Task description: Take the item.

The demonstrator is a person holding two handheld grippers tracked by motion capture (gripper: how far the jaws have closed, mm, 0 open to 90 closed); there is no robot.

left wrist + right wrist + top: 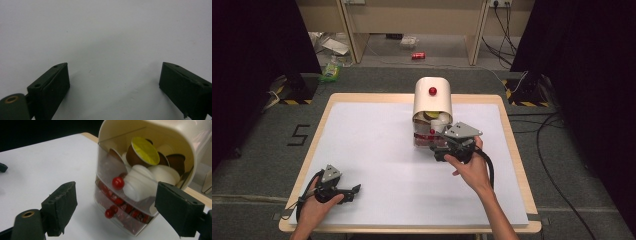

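The right hand (471,167) reaches up from the bottom right of the high view toward the middle. It holds the right gripper (443,148) just in front of the box (432,95), which stands on the white tabletop (377,145) near the far edge, in the upper middle of the frame. The jaws are wide apart and hold nothing. They point at the low front of the box.

The left hand (314,210) rests at the lower left of the high view, near the front edge. The left gripper (353,192) lies low over the tabletop, well apart from the box. Its jaws are wide too, with only bare white between them.

The right gripper view shows more: small cups (142,173) piled behind the clear front, one with a yellow lid (145,150), and red knobs (118,183) on two drawers.
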